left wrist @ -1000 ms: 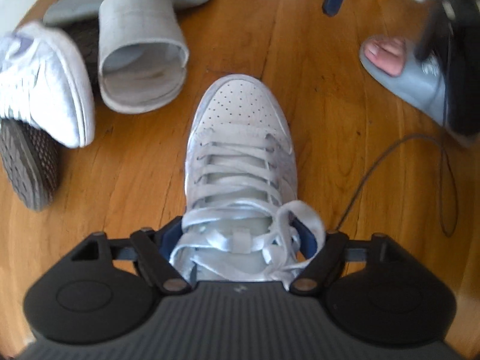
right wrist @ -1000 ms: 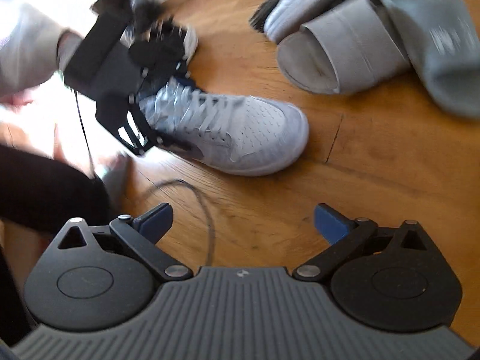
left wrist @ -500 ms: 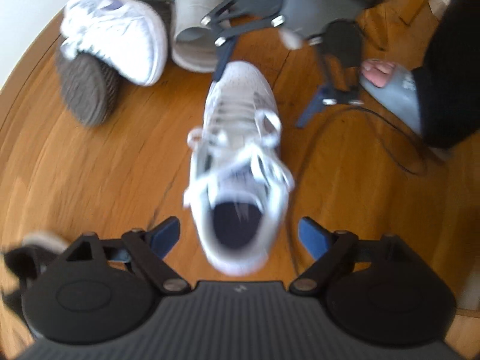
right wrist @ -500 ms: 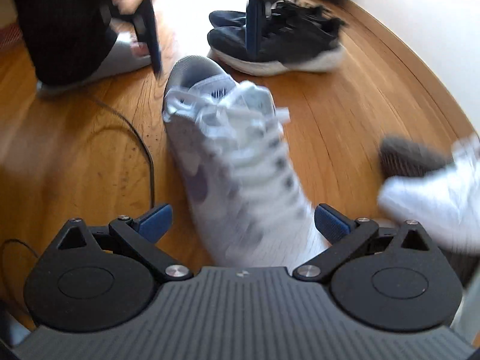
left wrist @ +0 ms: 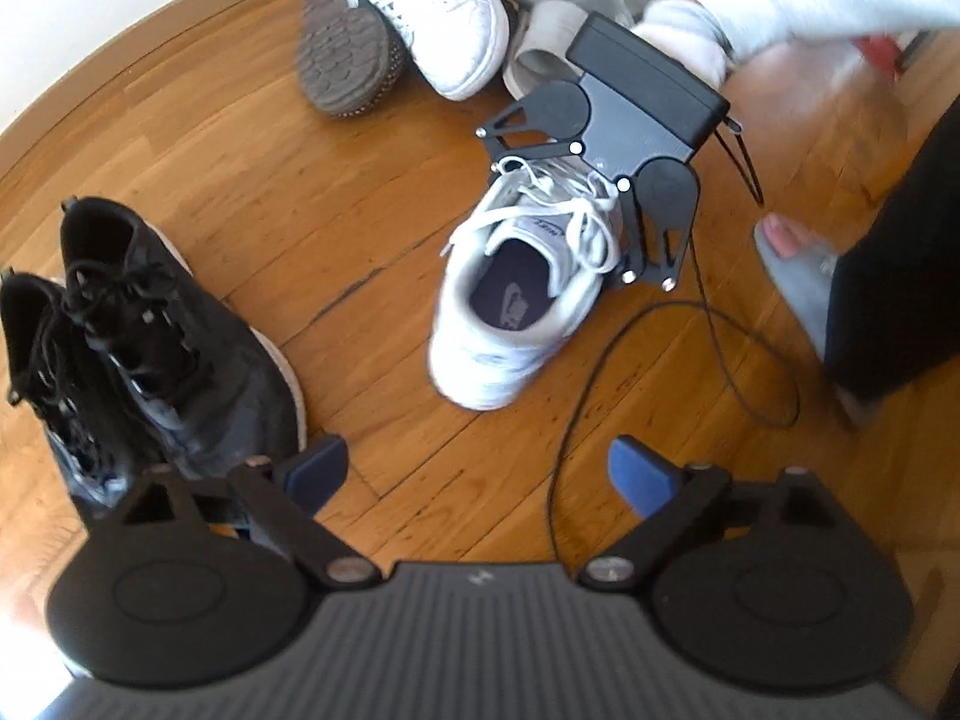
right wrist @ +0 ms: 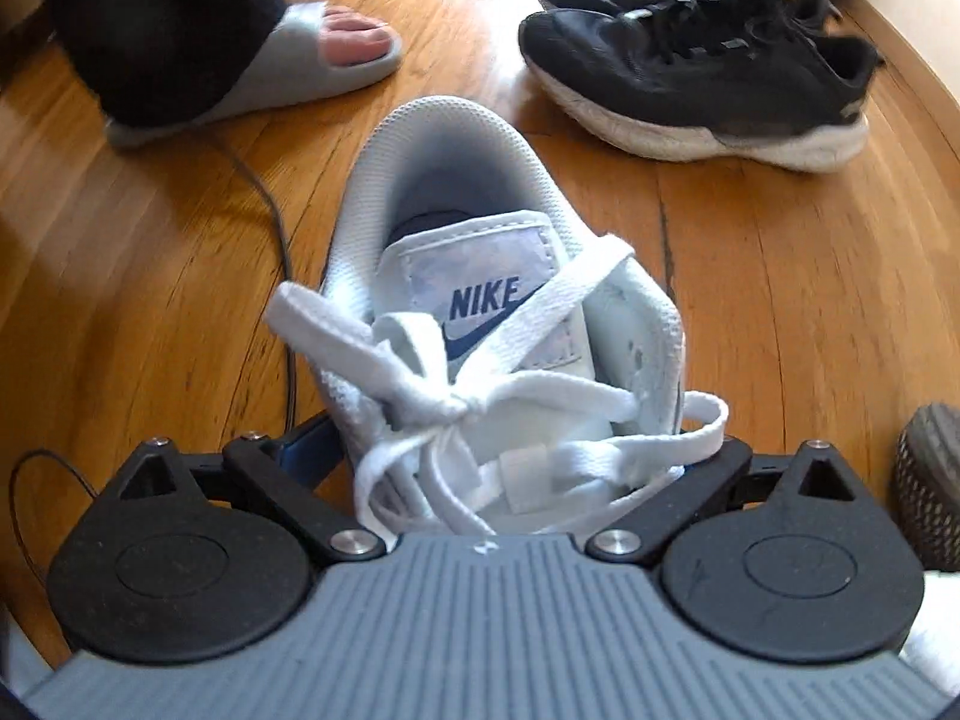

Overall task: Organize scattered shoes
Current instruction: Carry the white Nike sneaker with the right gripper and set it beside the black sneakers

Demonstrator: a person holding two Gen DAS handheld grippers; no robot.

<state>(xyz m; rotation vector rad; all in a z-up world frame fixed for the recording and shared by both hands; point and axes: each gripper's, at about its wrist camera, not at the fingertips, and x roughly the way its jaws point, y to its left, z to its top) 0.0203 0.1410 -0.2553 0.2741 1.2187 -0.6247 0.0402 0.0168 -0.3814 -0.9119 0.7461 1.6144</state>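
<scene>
on the wood floor [left wrist: 198, 138], right gripper [right wrist: 504, 450] clamps the laced white nike sneaker [right wrist: 510, 312]; left gripper [left wrist: 480, 468] gapes wide, black pair [left wrist: 138, 336] at nine o'clock

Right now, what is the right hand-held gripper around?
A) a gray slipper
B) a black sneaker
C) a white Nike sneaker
C: the right hand-held gripper has its fingers on either side of the white Nike sneaker, while the black sneakers sit apart on the floor.

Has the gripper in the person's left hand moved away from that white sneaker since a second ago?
Yes. The left gripper has let go and pulled back; the white sneaker now lies farther ahead on the wooden floor, with the right gripper around it.
</scene>
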